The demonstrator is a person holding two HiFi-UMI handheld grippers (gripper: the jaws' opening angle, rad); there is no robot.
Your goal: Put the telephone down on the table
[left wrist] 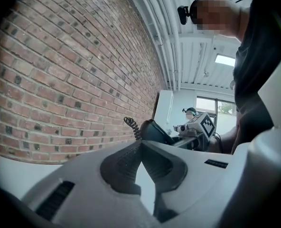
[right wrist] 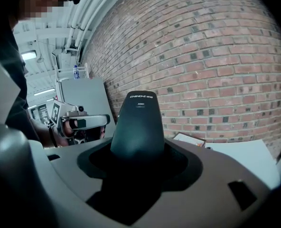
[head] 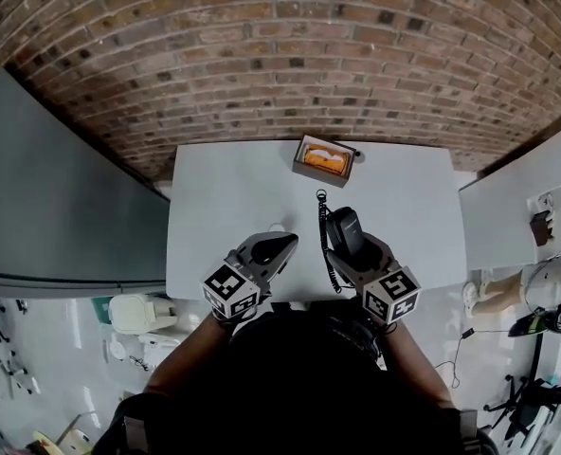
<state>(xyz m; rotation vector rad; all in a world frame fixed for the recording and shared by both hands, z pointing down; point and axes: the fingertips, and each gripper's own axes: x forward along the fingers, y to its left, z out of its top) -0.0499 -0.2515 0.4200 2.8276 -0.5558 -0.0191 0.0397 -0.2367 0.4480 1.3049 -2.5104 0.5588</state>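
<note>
Head view: the person's arms reach forward from the near edge, one gripper in each hand. The left gripper (head: 282,246) is at the near edge of the white desk (head: 224,197), left of centre. Left gripper view: the left gripper (left wrist: 140,146) has its fingers closed tip to tip, with nothing between them.

The right gripper (head: 354,252) is just to the right of the left gripper, also at the near edge of the desk. It holds the black telephone (head: 343,227), which points away from the person. Right gripper view: the right gripper (right wrist: 138,159) has its fingers clamped on the lower part of the telephone (right wrist: 138,122). The upper end of the telephone projects past the fingers. Whether the telephone touches the desk cannot be determined from any view.

A black coiled cord (head: 324,235) runs along the left side of the telephone, from the near desk edge toward the middle of the desk. Left gripper view: the telephone (left wrist: 154,131) and the coiled cord (left wrist: 132,127) show beyond the fingertips.

An open brown box (head: 324,160) with orange contents is at the far edge of the desk, well apart from both grippers. A brick wall (head: 280,55) stands behind the desk.
</note>
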